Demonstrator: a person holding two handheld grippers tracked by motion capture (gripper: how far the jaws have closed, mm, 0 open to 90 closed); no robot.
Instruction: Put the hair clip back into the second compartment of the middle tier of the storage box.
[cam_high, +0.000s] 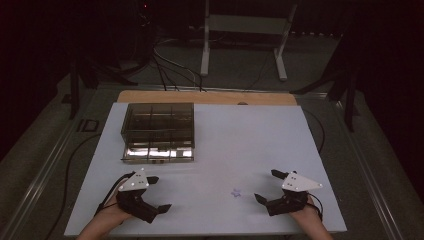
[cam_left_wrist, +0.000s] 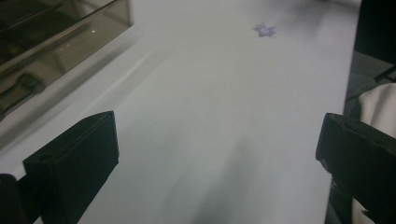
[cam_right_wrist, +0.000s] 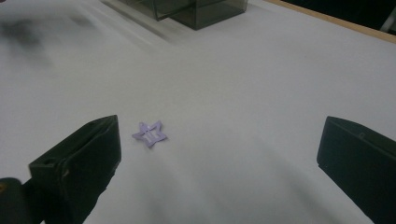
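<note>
On the white sheet covering the bench (cam_high: 260, 135), a small lilac star clip (cam_high: 236, 192) lies flat near the front edge, between the two tongs and closer to the right one. A smoky, see-through compartment box (cam_high: 158, 131) stands at the rear left. Both the left tongs (cam_high: 160, 193) and the right tongs (cam_high: 268, 185) rest spread wide and hold nothing. Beyond the bench's wooden far edge, the room is dark, with cables (cam_high: 170, 67) on the floor and a white frame stand (cam_high: 243, 35).

Bench (cam_high: 260, 145) white w/ tan wood edge at top. Star clip (cam_right_wrist: 149, 134) lilac, lower left of frame. Box (cam_high: 158, 131) smoky grey, see-thru. Tongs (cam_high: 154, 193) black w/ grey plates.
</note>
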